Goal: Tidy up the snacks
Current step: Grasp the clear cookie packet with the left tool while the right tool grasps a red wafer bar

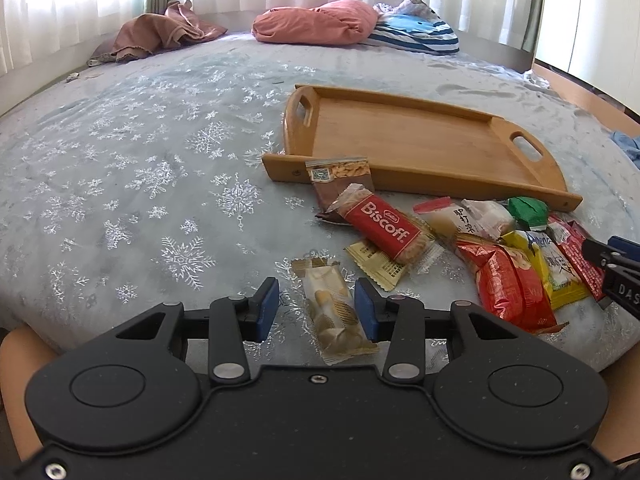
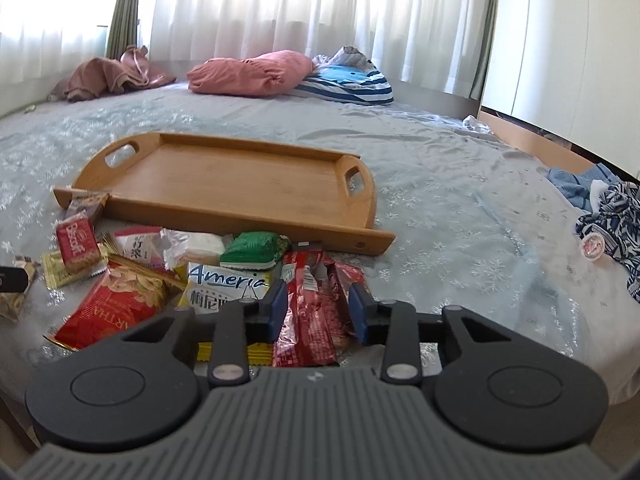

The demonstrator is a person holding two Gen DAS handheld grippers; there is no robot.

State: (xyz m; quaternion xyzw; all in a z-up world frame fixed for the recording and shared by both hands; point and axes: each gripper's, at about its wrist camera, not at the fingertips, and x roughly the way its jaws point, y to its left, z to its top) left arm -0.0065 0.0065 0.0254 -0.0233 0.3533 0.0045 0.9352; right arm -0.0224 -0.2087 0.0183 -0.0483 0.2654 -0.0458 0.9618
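On the snowflake bedspread lies a clear biscuit packet (image 1: 336,312) between the blue pads of my left gripper (image 1: 316,304). The right pad meets its edge, while a strip of blanket shows by the left pad. My right gripper (image 2: 318,308) is shut on a long red packet (image 2: 308,312), which fills the gap between its pads. Around it lie a Biscoff packet (image 1: 384,230), a red nut bag (image 2: 116,300), a yellow packet (image 2: 228,284) and a green one (image 2: 252,250). Behind the pile stands an empty wooden tray (image 1: 400,98).
A pink pillow (image 1: 316,20), a striped pillow (image 1: 416,32) and a brown cloth (image 1: 160,32) lie at the bed's far side under white curtains. Blue patterned clothes (image 2: 612,216) sit at the right edge by the wooden bed frame (image 2: 532,140).
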